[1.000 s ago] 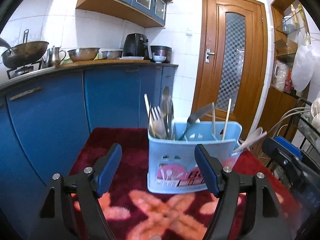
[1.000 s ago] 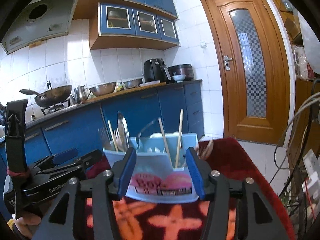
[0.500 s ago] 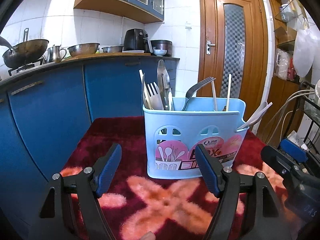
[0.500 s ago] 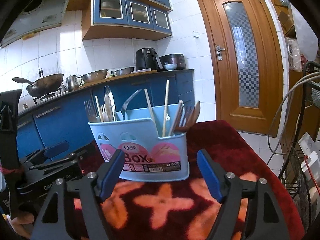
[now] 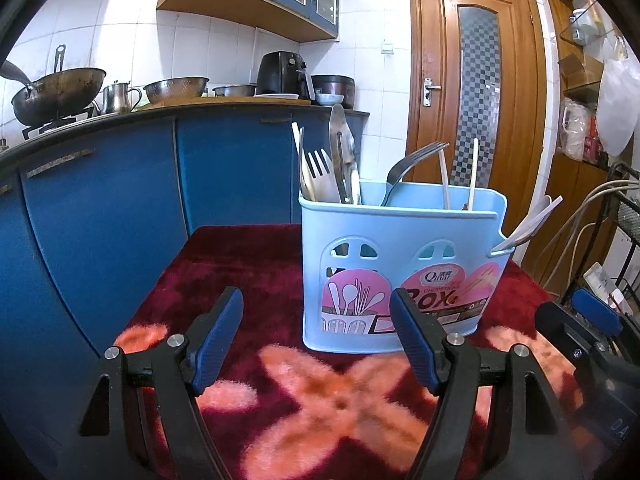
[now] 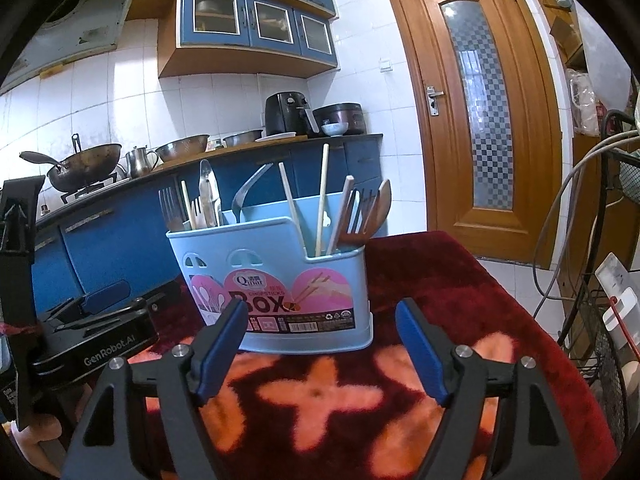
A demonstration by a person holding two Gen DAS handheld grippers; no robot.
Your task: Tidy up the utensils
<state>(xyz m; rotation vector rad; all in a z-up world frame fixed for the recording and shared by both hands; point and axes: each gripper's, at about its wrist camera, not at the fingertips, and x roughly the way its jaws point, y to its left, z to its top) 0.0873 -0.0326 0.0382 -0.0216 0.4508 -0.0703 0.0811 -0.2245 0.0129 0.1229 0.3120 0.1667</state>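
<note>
A light blue plastic utensil holder (image 5: 400,264) stands upright on a red cloth with orange flowers. Forks (image 5: 320,172), spoons and knives stand in its left compartment, and chopsticks (image 5: 472,176) and a white spoon in its right one. My left gripper (image 5: 316,300) is open, low over the cloth just short of the holder, with nothing between its blue pads. My right gripper (image 6: 322,308) is open and empty too, facing the holder (image 6: 276,280) from the front right. In the right wrist view a wooden fork and spoon (image 6: 376,212) lean at the holder's right end.
The red cloth (image 6: 460,280) covers a small table. Blue kitchen cabinets (image 5: 120,208) with a wok, bowls and an air fryer run behind it. A wooden door (image 5: 476,100) is at the back right. A wire rack with cables (image 6: 596,320) stands at the right.
Both grippers have sunk toward the cloth, so the holder sits higher and larger in both views. The right gripper's jaws have spread wider. The left jaws keep their width.
</note>
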